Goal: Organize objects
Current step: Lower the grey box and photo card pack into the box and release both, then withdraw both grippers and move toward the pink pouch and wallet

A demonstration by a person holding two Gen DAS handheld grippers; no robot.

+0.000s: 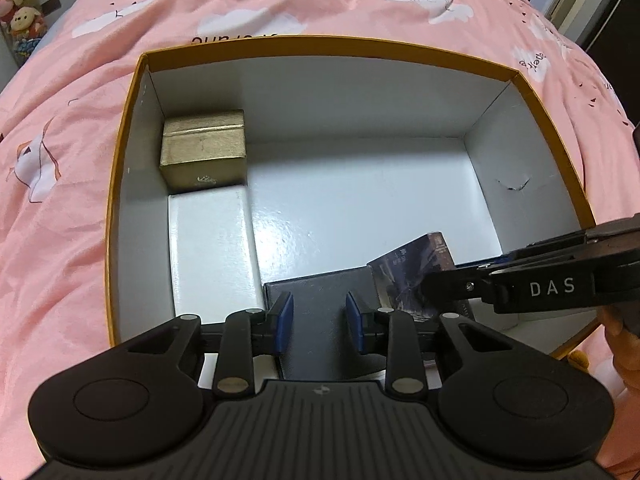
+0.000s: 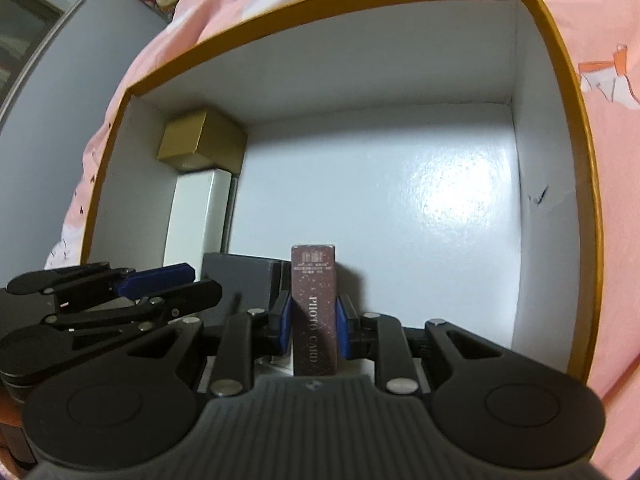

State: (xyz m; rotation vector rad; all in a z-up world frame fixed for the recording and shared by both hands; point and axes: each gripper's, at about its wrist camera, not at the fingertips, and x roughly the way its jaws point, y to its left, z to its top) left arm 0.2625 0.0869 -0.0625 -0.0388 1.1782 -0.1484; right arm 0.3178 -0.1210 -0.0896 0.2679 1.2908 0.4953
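Inside the orange-rimmed cardboard box [image 2: 576, 80], the right gripper [image 2: 311, 322] clamps a "PHOTO CARD" box [image 2: 314, 300] beside a grey box [image 2: 240, 276]; the left gripper [image 1: 319, 320] hovers open, empty.

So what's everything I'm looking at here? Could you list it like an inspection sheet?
Surface: pink cloud-print bedspread.
Job's things: orange-rimmed storage box holding gold box, white box, dark grey box; photo card box upright beside the grey one.
Clutter: nothing seen.
Grippers: left gripper open over grey box; right gripper shut on photo card box.
Cables: nothing seen.
Surroundings: plush toys.
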